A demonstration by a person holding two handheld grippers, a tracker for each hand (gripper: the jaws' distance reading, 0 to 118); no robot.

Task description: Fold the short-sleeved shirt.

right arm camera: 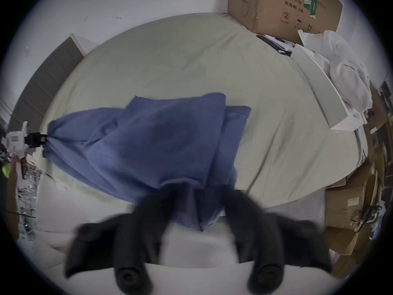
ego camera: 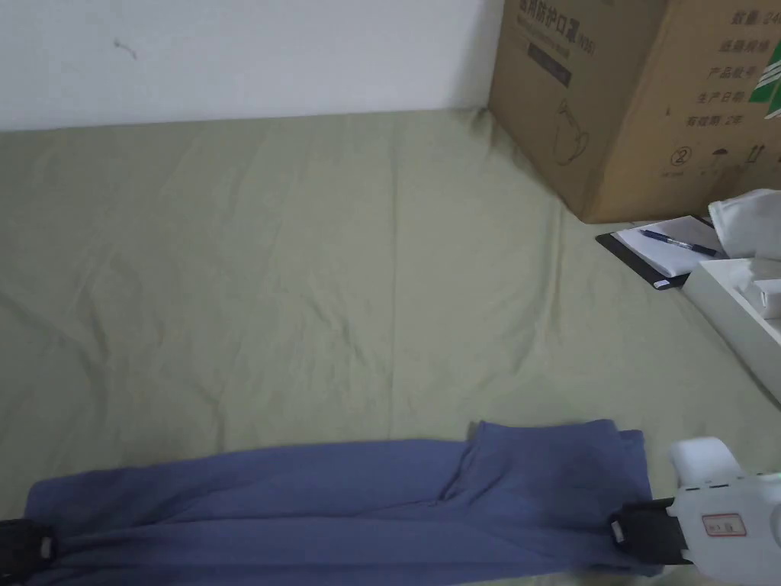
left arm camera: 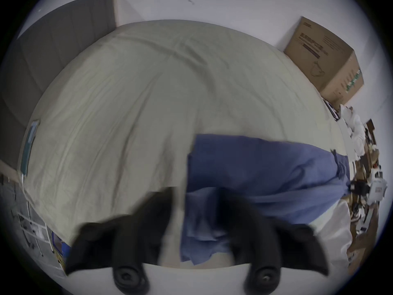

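- The shirt (ego camera: 343, 503), blue and short-sleeved, lies stretched into a long narrow band along the 6 o'clock edge of the bed (ego camera: 305, 267) in the head view, running from 8 o'clock to 4 o'clock
- Its right part is folded over itself, with a doubled layer and a seam showing near 5 o'clock; the left part narrows toward the corner
- The left tongs (ego camera: 27, 548) sit at the 8 o'clock corner of the head view, their black tip meeting the gathered end of the shirt
- In the left gripper view the left tongs (left arm camera: 196, 195) show two blurred black jaws set apart, with shirt cloth hanging between them; whether both jaws press on it I cannot tell
- The right tongs (ego camera: 621, 534) sit at 4 o'clock in the head view, white body and black tip at the shirt's right end
- In the right gripper view the right tongs (right arm camera: 196, 190) have cloth bunched between the jaws, which converge on it and seem to pinch it; the picture is blurred
- From that view the shirt (right arm camera: 148, 142) spans toward 9 o'clock, where the left tongs (right arm camera: 43, 139) hold its far end drawn to a point
- A box (ego camera: 641, 99) stands on the bed at 1 o'clock, against the wall (ego camera: 229, 53)
- A clipboard (ego camera: 656, 255) with a pen (ego camera: 679, 243) lies just beside the box at 3 o'clock
- A white tray (ego camera: 732, 313) sits near the clipboard at the right edge
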